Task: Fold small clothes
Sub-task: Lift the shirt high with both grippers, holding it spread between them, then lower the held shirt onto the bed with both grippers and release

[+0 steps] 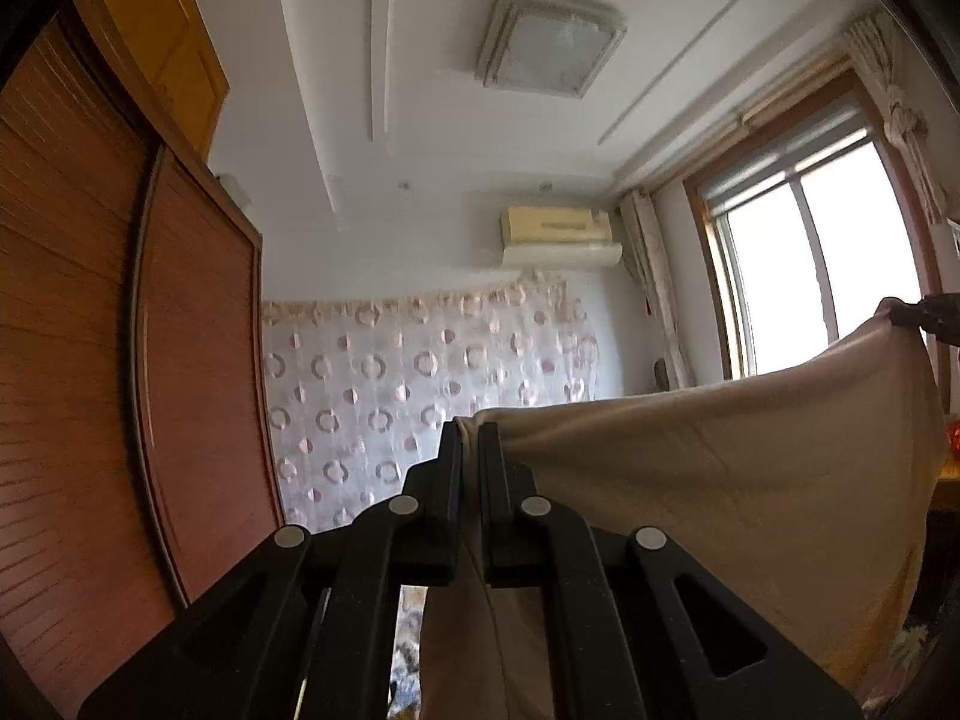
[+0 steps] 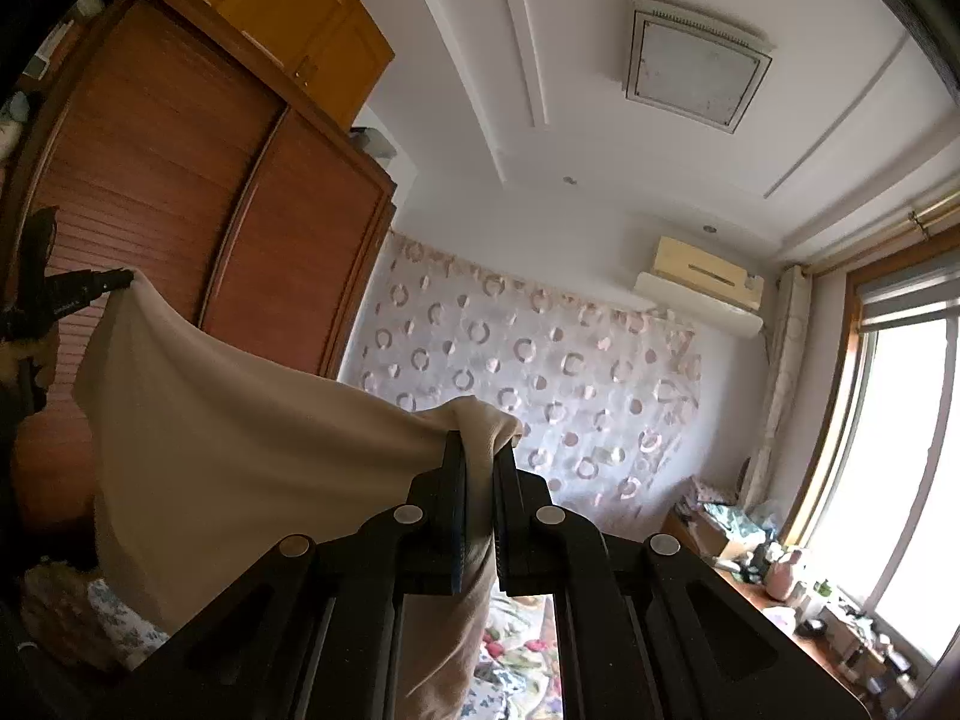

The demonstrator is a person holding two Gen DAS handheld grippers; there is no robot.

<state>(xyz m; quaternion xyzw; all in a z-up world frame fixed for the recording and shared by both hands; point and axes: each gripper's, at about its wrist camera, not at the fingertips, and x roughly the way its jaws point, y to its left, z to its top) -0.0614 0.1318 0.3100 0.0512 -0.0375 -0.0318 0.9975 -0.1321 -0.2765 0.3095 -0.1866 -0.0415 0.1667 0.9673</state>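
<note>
In the left wrist view, the black two-finger left gripper (image 1: 471, 429) has its jaws pressed together on one corner of a beige, soft, thin cloth garment (image 1: 750, 468). The garment is in the air, spread out like a sheet. Its top edge, which is its long axis, runs from this gripper toward the right side of the picture and rises a little to the right gripper (image 1: 900, 313), which pinches the other corner in front of the bright window (image 1: 810, 276). Below the edge the cloth hangs down. Here one sees only the tip of the right gripper.

In the right wrist view, the right gripper (image 2: 480, 447) has its jaws closed on a bunched corner of the garment (image 2: 240, 450). The top edge goes to the left and upward to the left gripper (image 2: 117, 281), before the brown wooden wardrobe (image 2: 180, 180). This view also shows a flower-patterned bedcover (image 2: 516, 660) under the hanging cloth and a cluttered table (image 2: 810, 588) by the window.
</note>
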